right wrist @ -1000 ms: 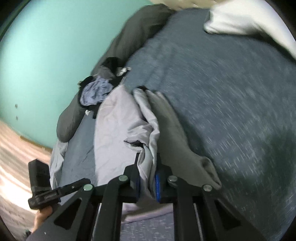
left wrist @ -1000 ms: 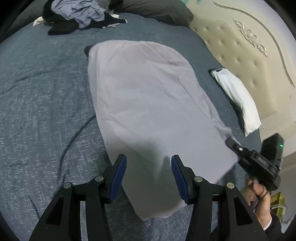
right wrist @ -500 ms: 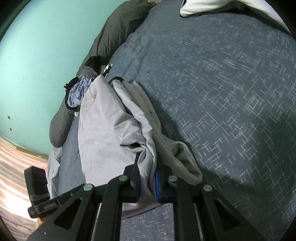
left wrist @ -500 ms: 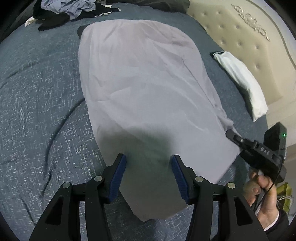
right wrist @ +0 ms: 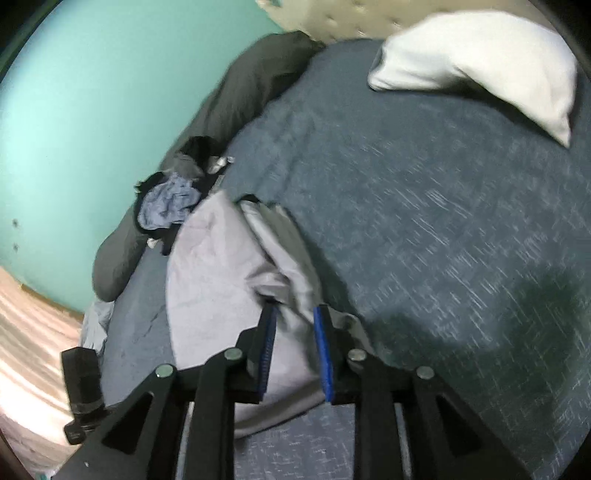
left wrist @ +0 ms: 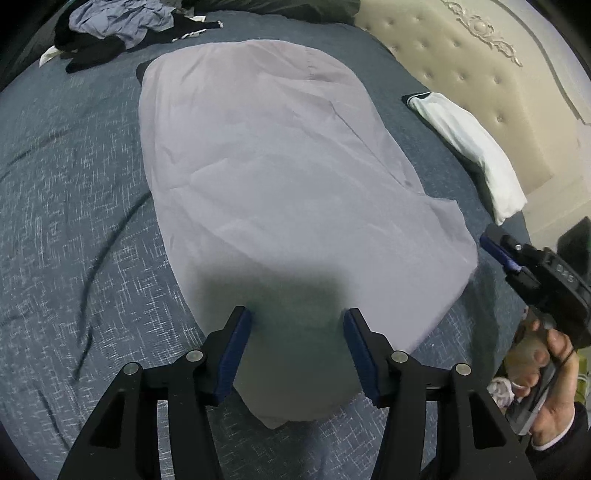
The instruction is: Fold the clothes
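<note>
A light grey garment [left wrist: 280, 177] lies spread flat along the dark blue bed [left wrist: 66, 192]. My left gripper [left wrist: 297, 325] hangs open above its near end and casts a shadow on the cloth, with nothing between the fingers. In the left wrist view my right gripper [left wrist: 498, 247] is just off the garment's right corner, clear of the cloth, with a hand [left wrist: 546, 376] on its handle. In the right wrist view my right gripper [right wrist: 295, 314] has its jaws apart over the bunched edge of the garment [right wrist: 210, 280], which lies loose beneath them.
A pile of dark and blue clothes [left wrist: 118, 26] sits at the bed's far end. A white pillow [left wrist: 469, 147] lies by the padded cream headboard [left wrist: 480, 48]. A long dark bolster [right wrist: 236, 103] runs along the teal wall [right wrist: 92, 92].
My right gripper was shut on the garment's edge and has opened and let it go. The garment has settled flatter. My left gripper stayed open and shifted slightly over the near end.
</note>
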